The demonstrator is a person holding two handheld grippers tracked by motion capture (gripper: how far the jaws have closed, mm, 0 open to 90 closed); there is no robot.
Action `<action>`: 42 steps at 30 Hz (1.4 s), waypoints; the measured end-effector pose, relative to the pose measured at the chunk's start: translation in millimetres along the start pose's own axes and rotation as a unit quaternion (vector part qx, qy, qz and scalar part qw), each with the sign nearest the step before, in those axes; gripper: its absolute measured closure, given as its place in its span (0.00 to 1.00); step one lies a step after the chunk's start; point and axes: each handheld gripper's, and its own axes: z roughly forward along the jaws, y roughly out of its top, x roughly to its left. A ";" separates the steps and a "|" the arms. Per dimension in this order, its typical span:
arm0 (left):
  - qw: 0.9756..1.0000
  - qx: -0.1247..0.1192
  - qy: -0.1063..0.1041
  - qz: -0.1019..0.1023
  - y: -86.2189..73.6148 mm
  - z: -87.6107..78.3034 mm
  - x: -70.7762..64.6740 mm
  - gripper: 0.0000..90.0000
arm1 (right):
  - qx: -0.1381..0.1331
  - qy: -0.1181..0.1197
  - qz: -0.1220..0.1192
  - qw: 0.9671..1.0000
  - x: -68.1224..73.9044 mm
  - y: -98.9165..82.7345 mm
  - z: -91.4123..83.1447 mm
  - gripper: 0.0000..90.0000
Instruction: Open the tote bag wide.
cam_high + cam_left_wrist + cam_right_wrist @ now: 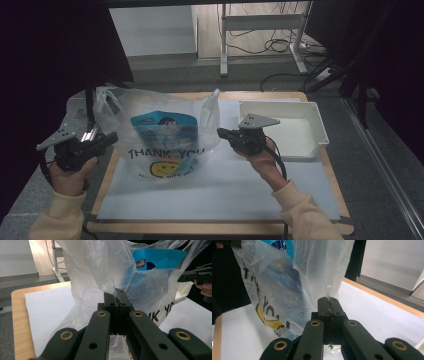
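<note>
A clear plastic bag (165, 145) printed "THANK YOU" with a yellow smiley stands on the white sheet, and a blue snack packet (164, 131) sits upright inside it. My left gripper (113, 137) is at the bag's left side, shut on the bag's film (110, 277). My right gripper (220, 133) is at the bag's right side, below the raised handle (212, 107), with its jaws closed on the film (329, 277). In the left gripper view the left gripper (116, 293) pinches the plastic, with the packet (157, 258) behind. The right gripper (328, 300) also has film pinched between its pads.
A white sheet (225, 195) covers a wooden table (107, 175). An empty white tray (320, 131) stands at the right rear, just behind my right hand. Dark screens flank the table; a desk frame and cables lie on the floor beyond.
</note>
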 end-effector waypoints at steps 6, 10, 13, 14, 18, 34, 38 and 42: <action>1.000 -0.001 -0.002 -0.002 -4.6 -0.3 -0.7 1.00 | 0.000 0.004 0.004 1.000 2.2 -2.6 1.2 0.99; 1.000 0.002 -0.003 -0.009 -9.5 1.6 1.6 1.00 | 0.001 0.003 0.006 1.000 1.3 -7.4 3.0 0.99; 1.000 0.004 -0.004 -0.012 -11.8 3.0 2.8 1.00 | -0.001 0.005 0.011 1.000 1.5 -9.1 3.9 0.99; 1.000 0.004 -0.004 -0.012 -12.1 3.2 2.7 1.00 | 0.000 0.004 0.009 1.000 1.2 -9.4 3.8 0.99; 1.000 0.007 -0.004 -0.013 -14.2 4.7 2.8 1.00 | -0.002 0.004 0.013 1.000 1.1 -11.1 4.4 0.99; 0.999 0.030 -0.002 -0.028 -30.9 16.1 12.2 1.00 | 0.027 0.000 0.011 1.000 3.3 -25.3 16.8 0.99; 0.999 0.034 0.000 -0.034 -35.7 16.5 15.4 1.00 | 0.035 -0.001 0.008 0.999 4.5 -29.3 19.8 0.99; 0.998 0.039 0.001 -0.039 -41.2 18.1 18.1 1.00 | 0.045 -0.001 0.009 0.999 4.7 -34.9 22.9 0.99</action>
